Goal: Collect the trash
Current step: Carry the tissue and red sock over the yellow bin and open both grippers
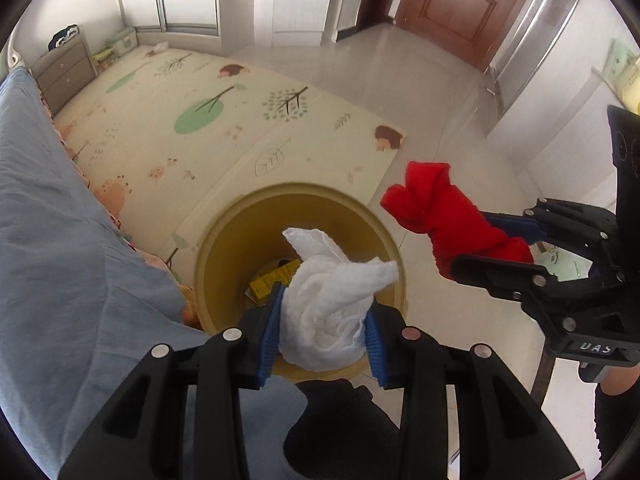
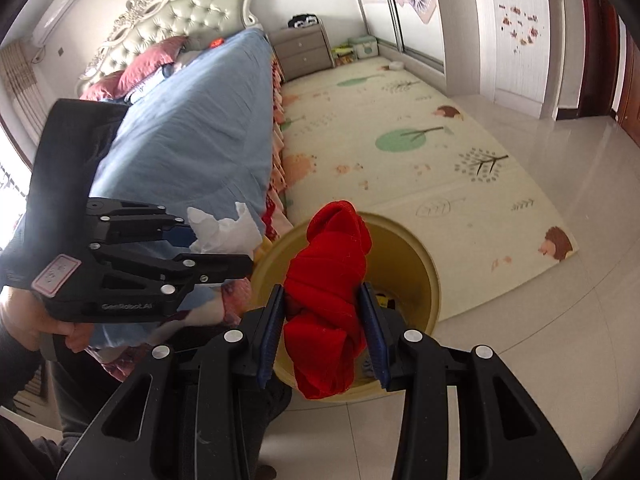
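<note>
left gripper clamps crumpled white tissue above yellow bin; right gripper pinches red cloth over bin.

The left tool carries the raised brand "GenRobot.AI" along its black body. A pink-edged label on the same body is too blurred to read. The right tool shows the letters "UAS".
</note>
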